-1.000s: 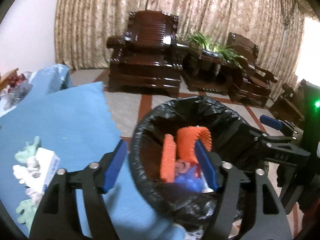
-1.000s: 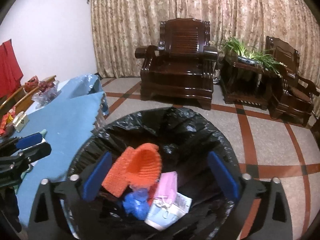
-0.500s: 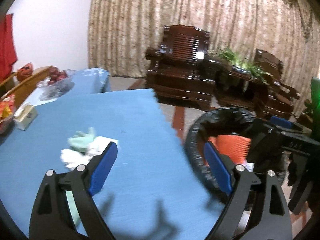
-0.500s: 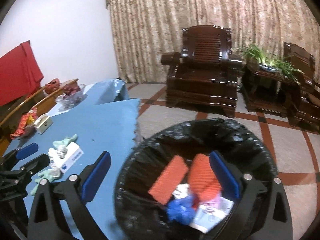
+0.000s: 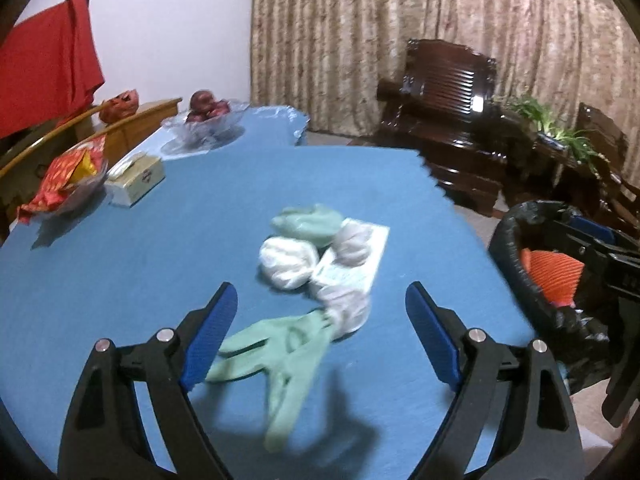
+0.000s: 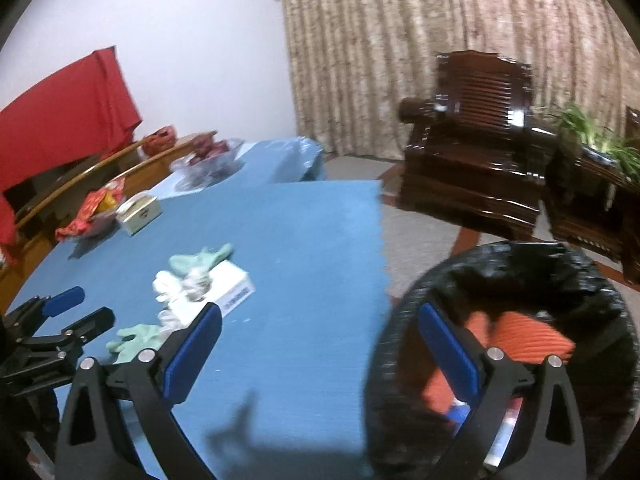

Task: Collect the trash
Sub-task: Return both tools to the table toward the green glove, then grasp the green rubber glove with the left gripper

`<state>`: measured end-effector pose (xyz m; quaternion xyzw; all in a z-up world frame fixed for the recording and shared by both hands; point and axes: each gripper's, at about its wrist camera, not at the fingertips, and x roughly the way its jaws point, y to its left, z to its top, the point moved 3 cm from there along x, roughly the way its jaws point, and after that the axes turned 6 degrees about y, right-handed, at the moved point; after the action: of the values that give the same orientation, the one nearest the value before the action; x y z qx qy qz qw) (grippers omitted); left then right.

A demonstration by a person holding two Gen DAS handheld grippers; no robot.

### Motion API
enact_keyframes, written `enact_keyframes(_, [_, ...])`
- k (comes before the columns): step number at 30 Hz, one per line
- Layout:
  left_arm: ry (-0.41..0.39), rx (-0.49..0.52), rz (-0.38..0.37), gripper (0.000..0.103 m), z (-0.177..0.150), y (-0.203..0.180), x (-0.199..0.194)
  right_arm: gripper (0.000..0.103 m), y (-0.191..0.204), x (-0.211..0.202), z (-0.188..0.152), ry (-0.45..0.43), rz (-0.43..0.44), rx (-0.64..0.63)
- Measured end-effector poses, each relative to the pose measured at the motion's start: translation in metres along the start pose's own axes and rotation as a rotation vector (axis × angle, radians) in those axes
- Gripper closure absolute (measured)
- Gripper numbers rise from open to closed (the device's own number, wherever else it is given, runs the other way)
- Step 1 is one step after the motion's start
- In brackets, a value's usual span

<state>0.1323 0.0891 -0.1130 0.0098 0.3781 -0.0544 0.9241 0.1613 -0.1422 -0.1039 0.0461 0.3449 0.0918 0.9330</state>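
Observation:
A pile of trash lies on the blue table [image 5: 120, 272]: a green glove [image 5: 280, 344], a second green glove [image 5: 308, 220], crumpled white tissues [image 5: 288, 260] and a flat white box [image 5: 356, 264]. My left gripper [image 5: 320, 332] is open and empty, just above the near glove. The pile also shows in the right wrist view [image 6: 192, 284]. My right gripper [image 6: 320, 348] is open and empty, between the table edge and the black-lined trash bin [image 6: 508, 344], which holds orange pieces [image 6: 532, 340].
A tissue box [image 5: 136, 178], a bowl of red wrappers [image 5: 68, 184] and a glass fruit bowl [image 5: 208, 120] stand at the table's far left. Dark wooden armchairs [image 6: 476, 160] and a plant [image 6: 592, 132] stand behind the bin. A red cloth [image 5: 44, 76] hangs at left.
Both grippers swung left, away from over the bin toward the table. The left one now faces the trash pile up close. Both stayed open and empty.

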Motion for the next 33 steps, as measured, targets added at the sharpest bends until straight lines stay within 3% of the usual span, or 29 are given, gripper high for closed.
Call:
enact_keyframes(13, [0.11, -0.016, 0.02, 0.022, -0.022, 0.016, 0.053, 0.007, 0.034, 0.043, -0.018, 0.07, 0.02, -0.033])
enact_keyframes(25, [0.203, -0.004, 0.008, 0.023, -0.028, 0.009, 0.092, 0.007, 0.036, 0.046, -0.016, 0.082, 0.008, -0.047])
enact_keyframes(30, [0.216, -0.006, 0.015, 0.031, -0.032, 0.009, 0.096, 0.007, 0.036, 0.046, -0.016, 0.086, 0.01, -0.049])
enact_keyframes(33, [0.212, -0.003, 0.017, 0.043, -0.033, 0.007, 0.094, 0.007, 0.037, 0.048, -0.015, 0.092, 0.012, -0.054])
